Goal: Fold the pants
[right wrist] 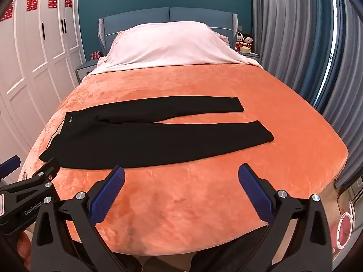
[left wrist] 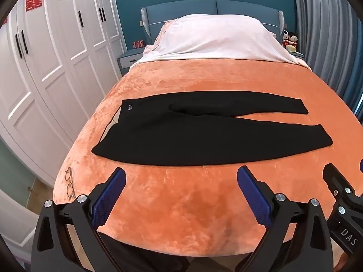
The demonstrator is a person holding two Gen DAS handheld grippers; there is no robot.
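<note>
I see the pants [left wrist: 181, 136] flat across the bed [left wrist: 204, 204], waist left. My left gripper [left wrist: 181, 176] and right gripper [right wrist: 181, 174] gape, empty, short of them. The waist label is unreadable.

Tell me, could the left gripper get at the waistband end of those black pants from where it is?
Probably yes. The left gripper is open and empty, and only bare orange blanket lies between it and the black pants, whose waistband lies flat.
</note>
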